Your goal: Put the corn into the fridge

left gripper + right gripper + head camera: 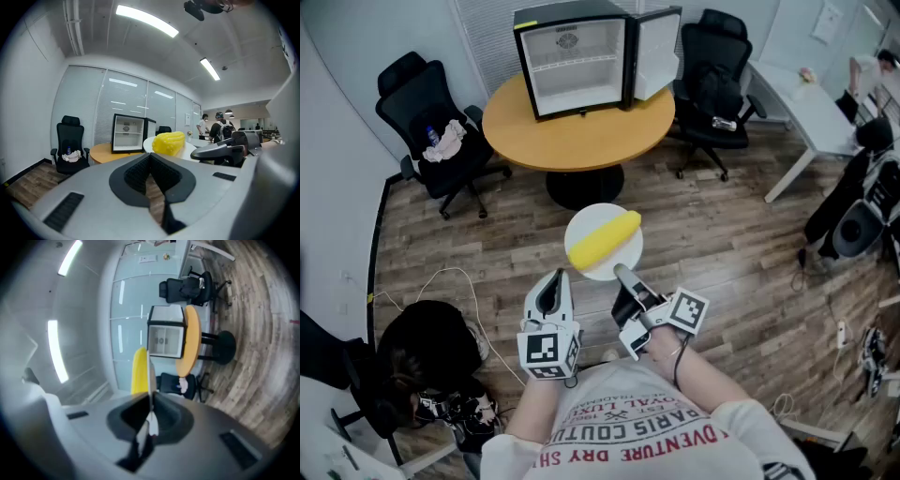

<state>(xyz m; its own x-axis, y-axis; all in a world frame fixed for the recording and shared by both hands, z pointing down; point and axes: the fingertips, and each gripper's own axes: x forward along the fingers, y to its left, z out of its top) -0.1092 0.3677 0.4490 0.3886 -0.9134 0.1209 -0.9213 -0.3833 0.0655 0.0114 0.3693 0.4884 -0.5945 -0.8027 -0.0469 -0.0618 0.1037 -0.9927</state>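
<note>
Corn (606, 238) lies on a white plate (595, 270), yellow, set diagonally across it. We see the plate held up level in mid-air above the wood floor (722, 244), short of the table (581, 131). Right gripper (622, 274) clamps the plate's near rim; in its own view the rim runs edge-on between the closed jaws. Left gripper (555, 286) hangs just beside the plate, apart from it, jaws together with nothing between them. Fridge (577, 58) stands on the round table, door (656, 52) swung open, shelves bare. Black chairs (431, 131) flank the table; the left one carries a crumpled cloth.
</note>
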